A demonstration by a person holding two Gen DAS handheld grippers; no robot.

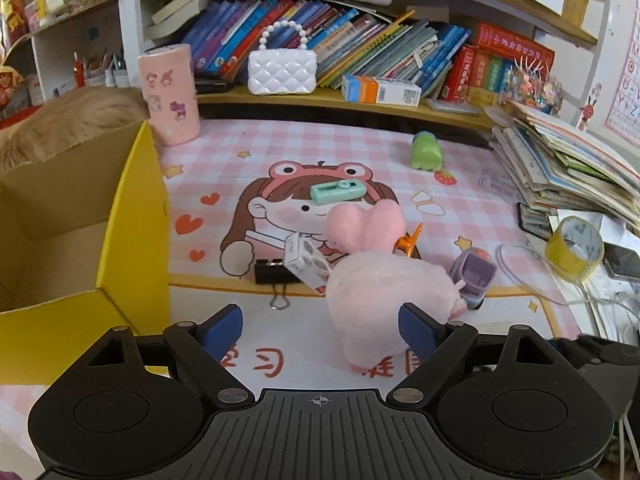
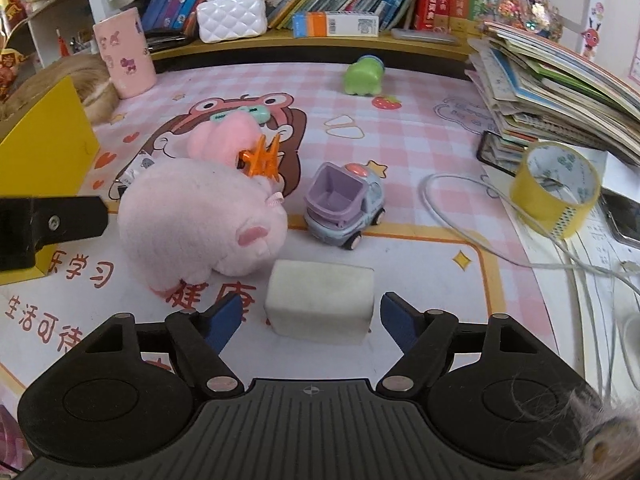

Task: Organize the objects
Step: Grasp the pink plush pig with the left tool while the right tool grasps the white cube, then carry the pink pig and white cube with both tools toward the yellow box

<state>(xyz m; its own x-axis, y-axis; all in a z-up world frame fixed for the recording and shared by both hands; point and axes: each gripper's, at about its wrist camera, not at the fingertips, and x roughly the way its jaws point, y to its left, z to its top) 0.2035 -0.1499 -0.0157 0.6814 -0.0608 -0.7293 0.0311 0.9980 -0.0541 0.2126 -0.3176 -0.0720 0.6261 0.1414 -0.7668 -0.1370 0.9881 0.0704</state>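
- The yellow box [image 1: 132,216] fills the left of the left wrist view, flaps open, and what shows of its inside is bare cardboard; by my read the sorting has hardly started.
- The desk mat [image 2: 420,92] is littered, so nearly everything is left to do.
- Biggest loose item: the pink plush toy [image 1: 384,296], centre of the left view, lying on the mat.
- The left gripper [image 1: 322,330] sits at the bottom of that view, fingers wide apart; its right finger is at the plush's edge, and I cannot tell if it touches.
- The right gripper [image 2: 310,318], low in the right view, has fingers apart either side of a white sponge block [image 2: 320,300], small gaps showing, not yet clamped.
- Smaller bits waiting: tape roll [image 2: 556,188] at right, toy truck [image 2: 344,204] mid-frame, green toy [image 2: 364,76] up top, orange hair clip [image 2: 262,158], black binder clip [image 1: 272,274].
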